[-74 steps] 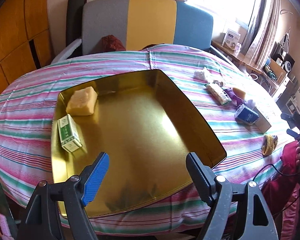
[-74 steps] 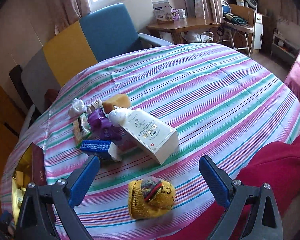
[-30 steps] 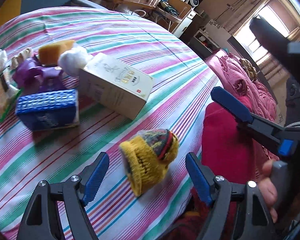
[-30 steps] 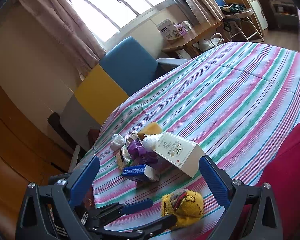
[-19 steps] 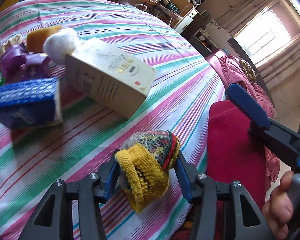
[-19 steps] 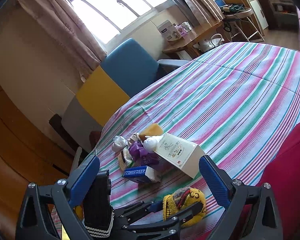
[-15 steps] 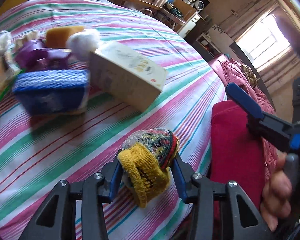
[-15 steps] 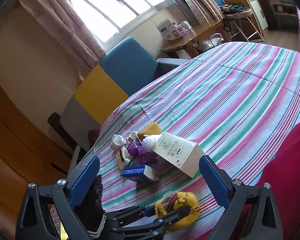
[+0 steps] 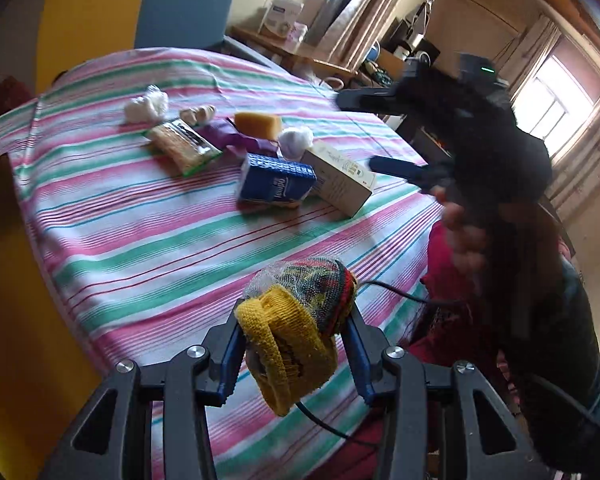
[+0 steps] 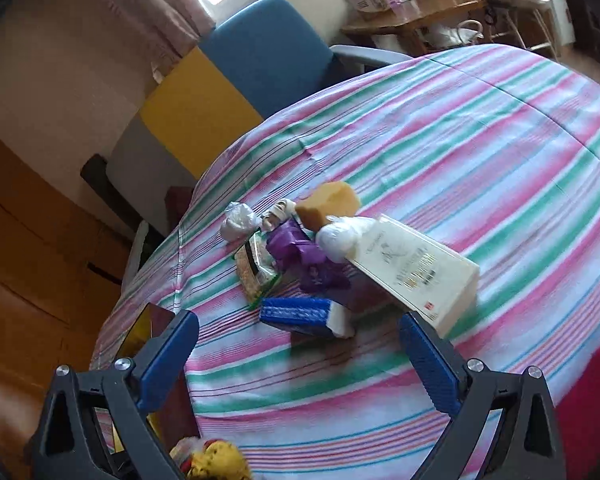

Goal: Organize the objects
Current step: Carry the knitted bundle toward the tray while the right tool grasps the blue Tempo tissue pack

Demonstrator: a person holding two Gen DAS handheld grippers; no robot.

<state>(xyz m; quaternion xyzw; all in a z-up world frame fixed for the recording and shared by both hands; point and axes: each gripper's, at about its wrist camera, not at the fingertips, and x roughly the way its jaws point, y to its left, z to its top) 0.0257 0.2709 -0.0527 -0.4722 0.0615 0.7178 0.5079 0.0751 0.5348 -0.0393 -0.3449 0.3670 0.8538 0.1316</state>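
Note:
My left gripper [image 9: 296, 354] is shut on a yellow knitted cap with a striped, net-wrapped top [image 9: 300, 320], held above the striped tablecloth [image 9: 140, 248]. The cap also shows at the bottom edge of the right wrist view [image 10: 216, 464]. My right gripper [image 10: 296, 344] stands open with nothing between its fingers, just in front of a blue tissue pack [image 10: 300, 312] and a cream carton [image 10: 416, 272]. In the left wrist view a hand [image 9: 460, 236] carries the right gripper [image 9: 396, 166] over the table's right side.
Behind the pack lie a purple wrapper [image 10: 300, 256], a snack bag [image 10: 256, 268], an orange sponge [image 10: 328, 202] and white wads [image 10: 240, 220]. A gold tray's corner [image 10: 138, 334] shows at the left. Chairs [image 10: 268, 52] stand behind the table; red cloth [image 9: 440, 328] lies at its edge.
My left gripper shut on the knitted cap, lifted it off the cloth and swung left. My right gripper tilted down and moved closer to the pile.

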